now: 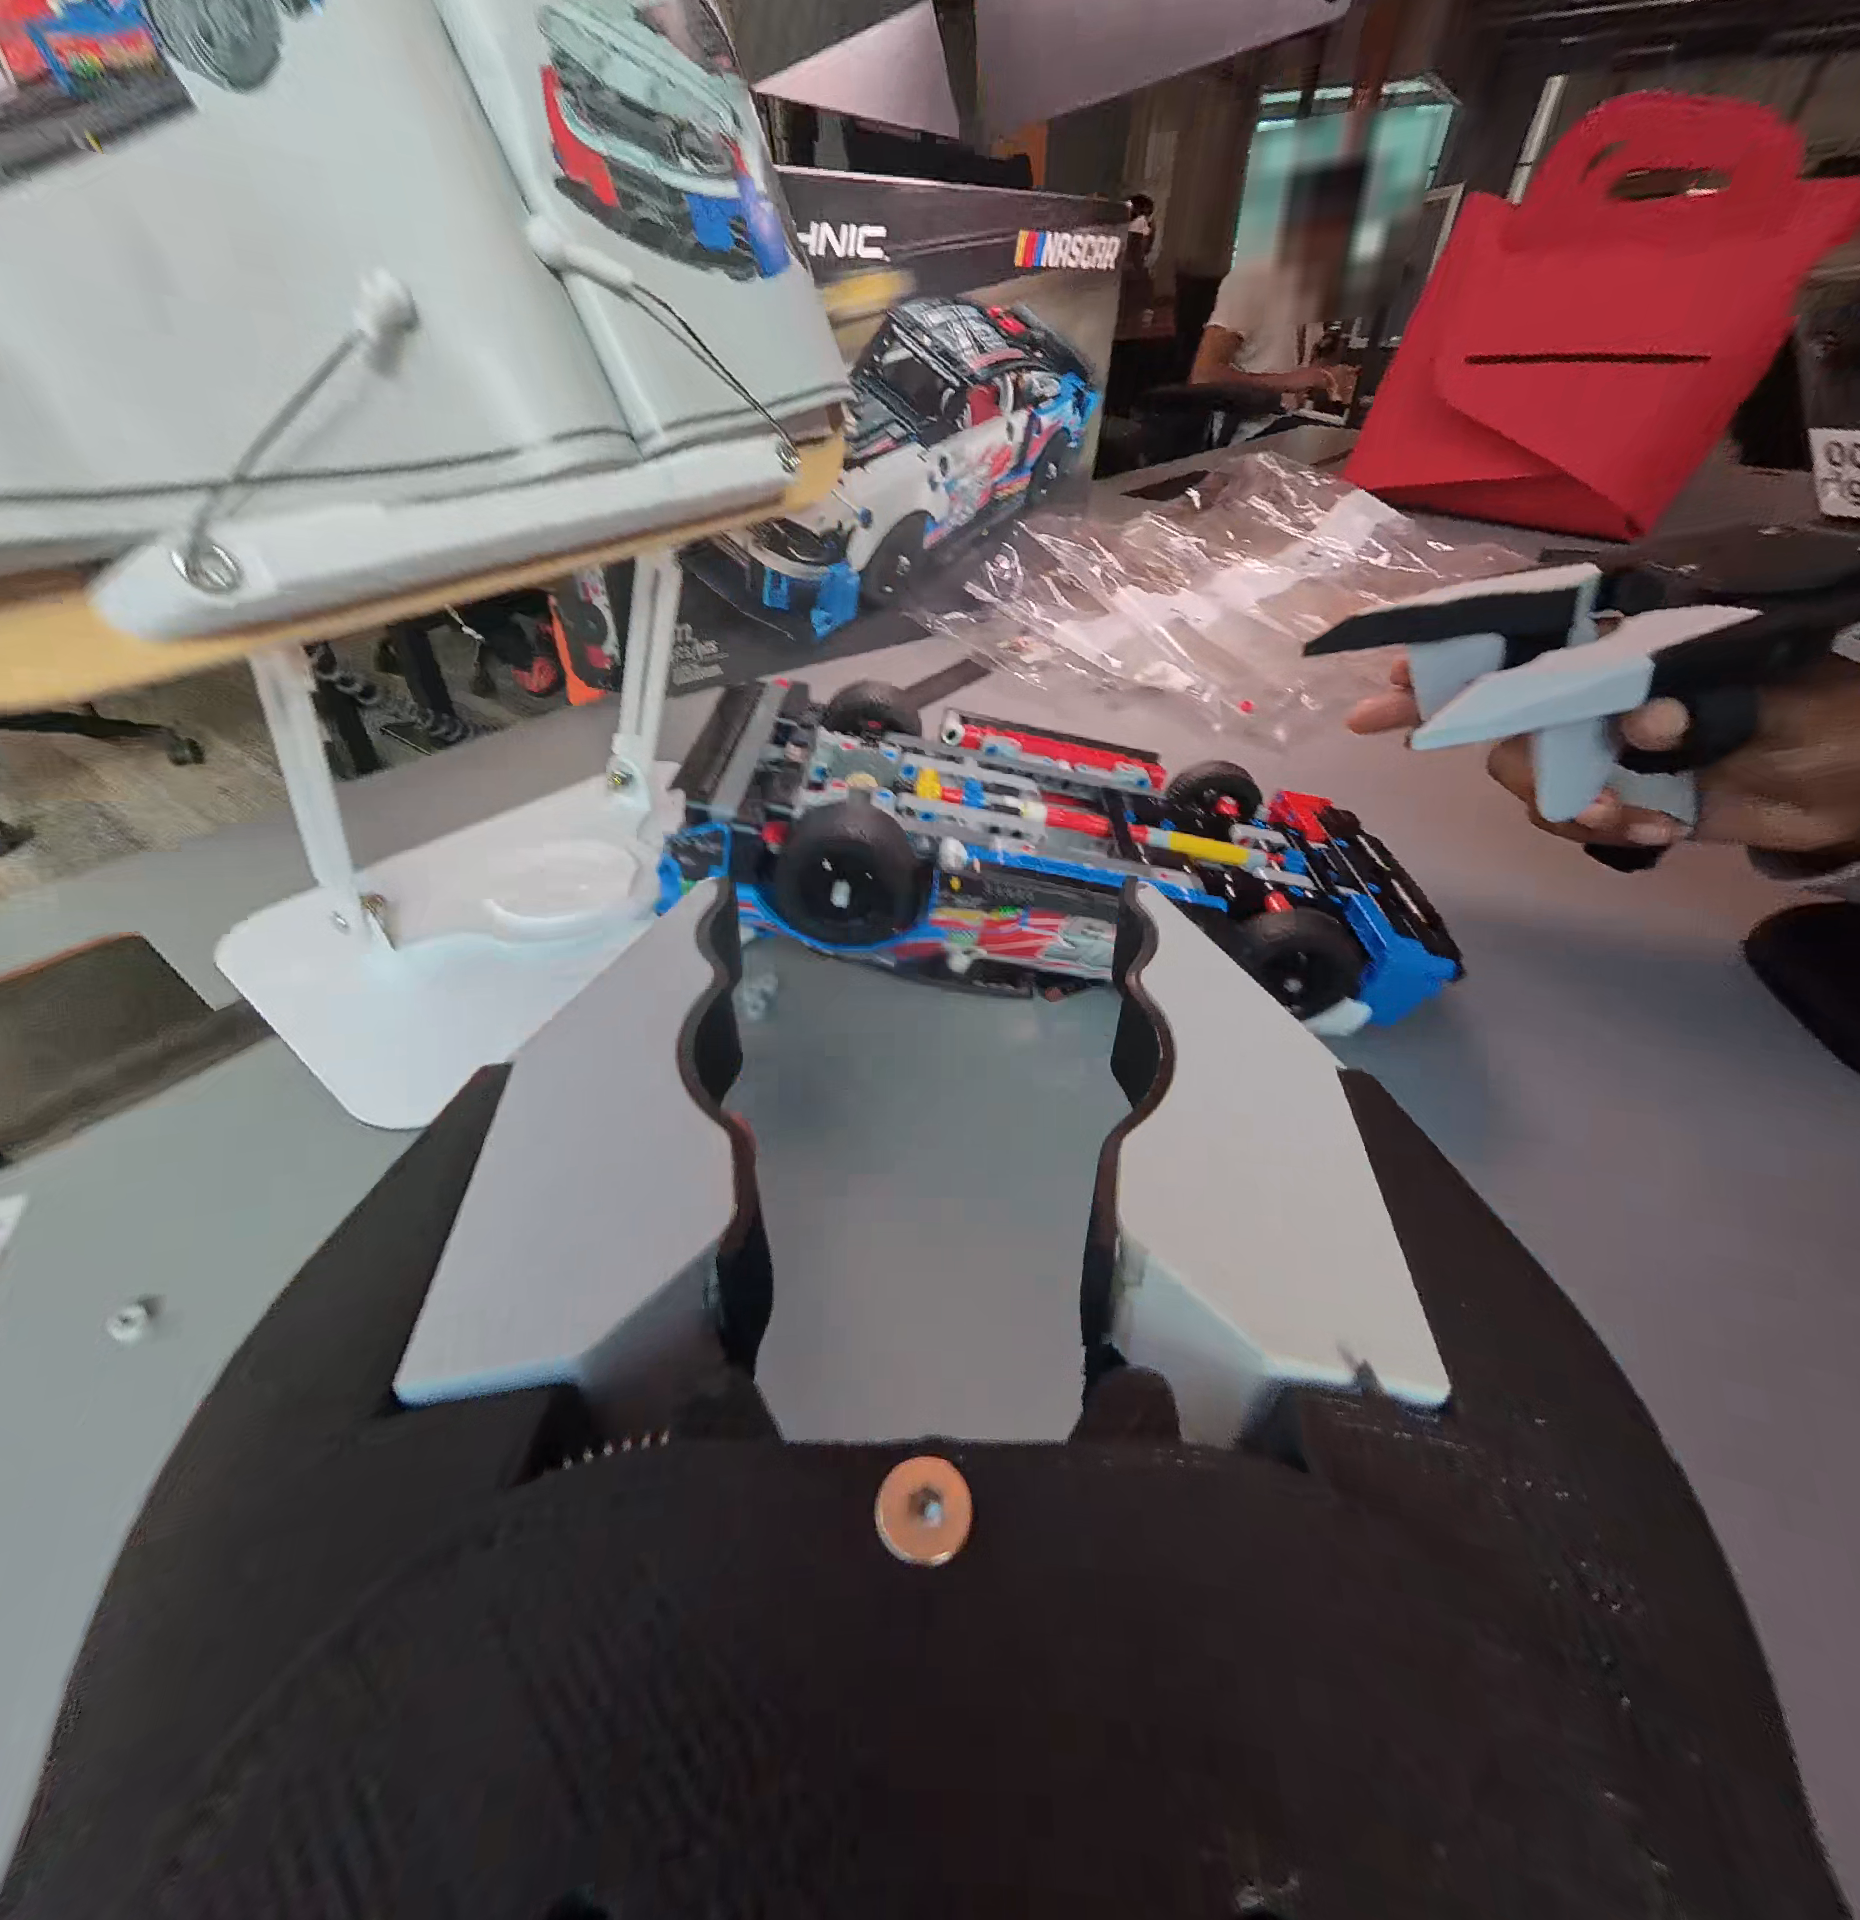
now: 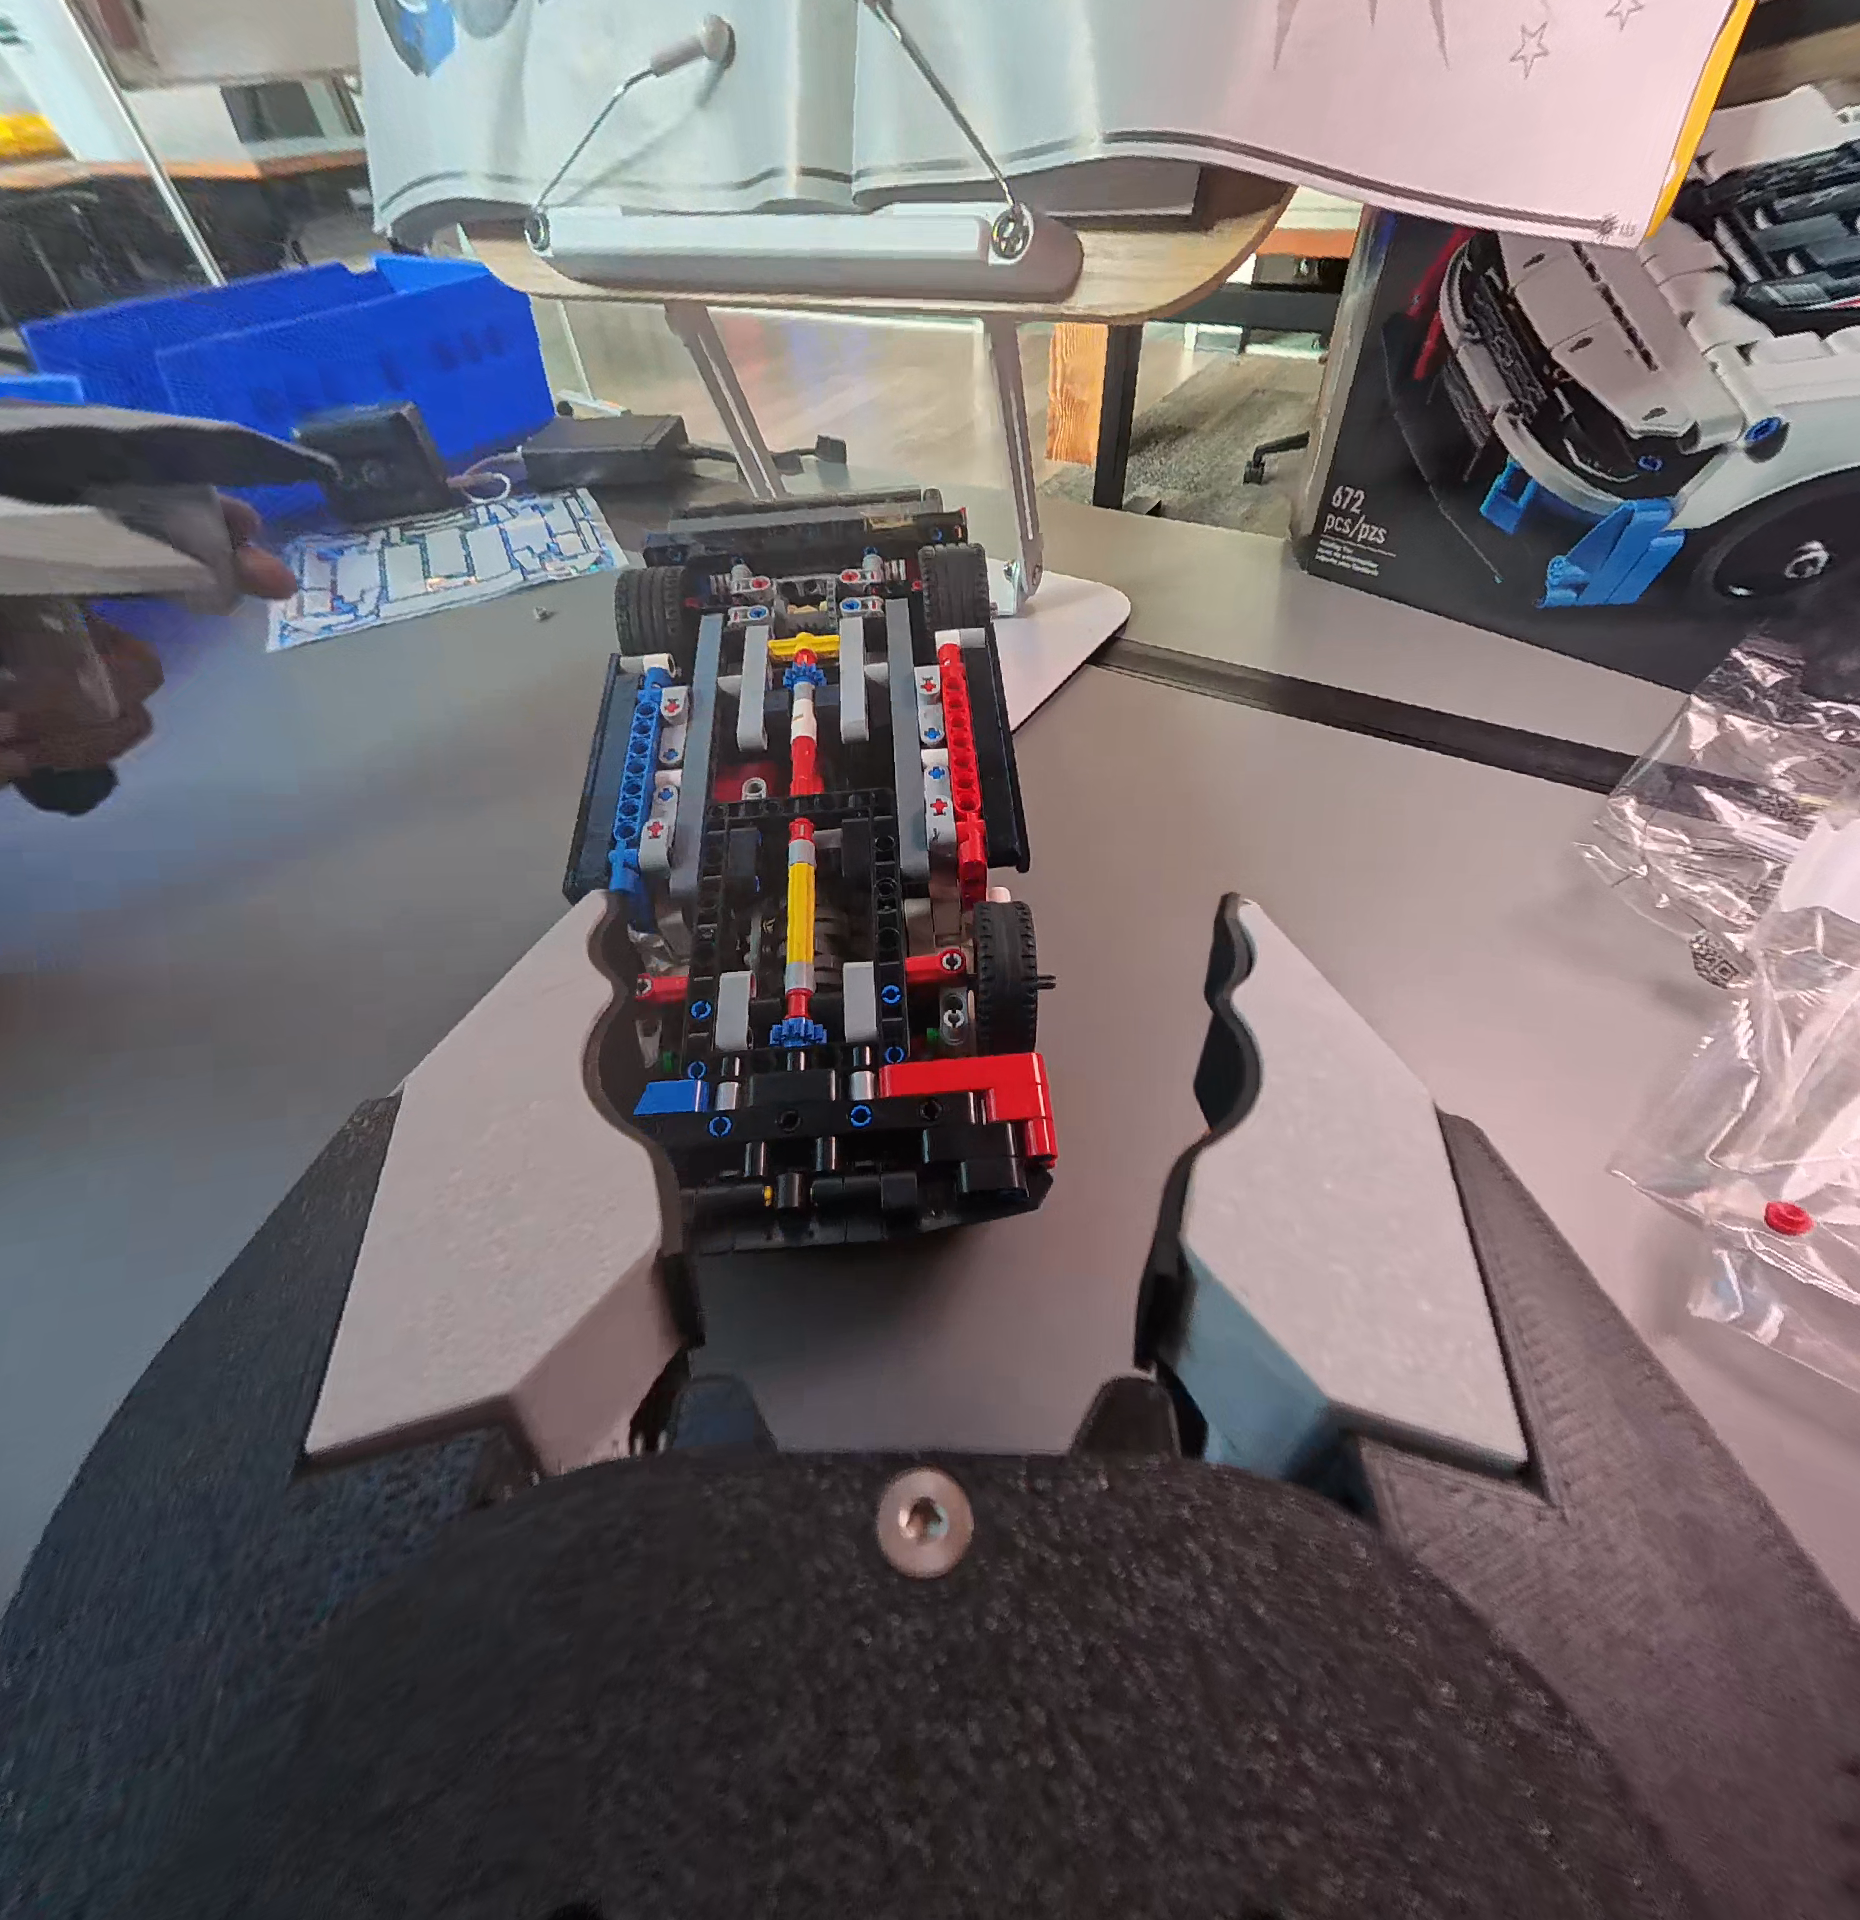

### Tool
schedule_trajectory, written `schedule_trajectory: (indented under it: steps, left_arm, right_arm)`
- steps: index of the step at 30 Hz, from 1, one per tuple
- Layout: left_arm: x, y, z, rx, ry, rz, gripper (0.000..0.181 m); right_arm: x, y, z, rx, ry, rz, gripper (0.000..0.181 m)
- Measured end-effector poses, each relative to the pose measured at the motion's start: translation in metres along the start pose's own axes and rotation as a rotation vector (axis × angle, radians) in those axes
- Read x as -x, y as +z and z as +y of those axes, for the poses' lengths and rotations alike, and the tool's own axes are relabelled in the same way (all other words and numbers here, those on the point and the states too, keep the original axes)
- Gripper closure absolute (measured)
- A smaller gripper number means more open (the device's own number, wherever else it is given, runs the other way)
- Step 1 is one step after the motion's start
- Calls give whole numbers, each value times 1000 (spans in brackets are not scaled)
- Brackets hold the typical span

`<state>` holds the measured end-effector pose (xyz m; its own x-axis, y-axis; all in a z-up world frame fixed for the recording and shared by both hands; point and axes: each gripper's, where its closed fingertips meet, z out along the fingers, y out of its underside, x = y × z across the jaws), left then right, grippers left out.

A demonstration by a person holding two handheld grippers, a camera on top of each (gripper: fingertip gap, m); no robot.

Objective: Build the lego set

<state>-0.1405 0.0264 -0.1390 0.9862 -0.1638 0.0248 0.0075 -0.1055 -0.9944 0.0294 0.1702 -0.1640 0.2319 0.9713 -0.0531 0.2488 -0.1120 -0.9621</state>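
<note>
Lying belly-up on the grey table, the blue, red and black brick-built race car sits between the empty right gripper's open jaws, the left gripper likewise open, so an off-centre squeeze might pop beams loose.

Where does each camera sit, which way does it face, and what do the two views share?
Left wrist view: on the left gripper, facing the upturned car side-on; own open fingers show, the right gripper and hand beyond.
Right wrist view: on the right gripper, facing along the car from one end; own open fingers show, the left gripper at far left.
Shared: car, stand, box, bags.
</note>
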Motion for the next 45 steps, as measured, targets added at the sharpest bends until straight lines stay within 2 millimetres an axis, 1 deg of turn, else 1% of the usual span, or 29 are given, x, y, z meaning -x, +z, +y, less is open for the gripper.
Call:
schedule_trajectory:
  steps: [2,3,5,8,10,12,13,16,19,25,30,34,37,41,44,45]
  left_arm:
    - [-19,-10,23,29,-27,17,113]
    - [-27,-12,34,61,-5,22,112]
    - [-33,-14,44,102,89,-7,114]
    - [-26,-14,44,125,206,-69,116]
    - [-22,-13,45,132,269,-107,119]
    - [-22,-12,51,138,241,-94,121]
    - [-22,-12,55,150,224,-83,121]
    - [-16,-10,63,184,214,-89,121]
    - [-12,-10,64,188,180,-96,121]
    - [-6,-11,65,193,143,-103,124]
    - [-4,-12,64,187,109,-98,126]
    - [1,-12,64,186,87,-103,127]
    - [13,-6,55,158,63,-99,127]
    - [31,10,43,161,-82,-22,115]
    - [39,22,29,116,-276,109,107]
    - [41,25,27,117,-356,156,99]
  right_arm:
    - [5,5,7,56,-17,0,64]
    - [9,8,12,87,-32,-4,60]
    - [18,14,23,146,-69,-13,52]
    - [30,23,36,204,-91,-30,48]
    - [31,28,48,245,-120,-16,48]
    - [32,32,61,284,-143,-15,48]
    - [34,34,64,289,-130,-23,47]
    - [35,38,64,300,-148,-25,47]
    - [34,42,67,316,-151,-33,45]
    - [30,41,67,321,-170,-84,46]
    - [25,40,66,305,-226,-206,45]
    - [21,38,68,354,-284,-296,46]
    - [19,38,69,391,-324,-355,47]
    - [16,36,71,457,-382,-424,47]
    - [15,34,72,475,-410,-451,48]
    - [15,33,72,469,-414,-458,50]
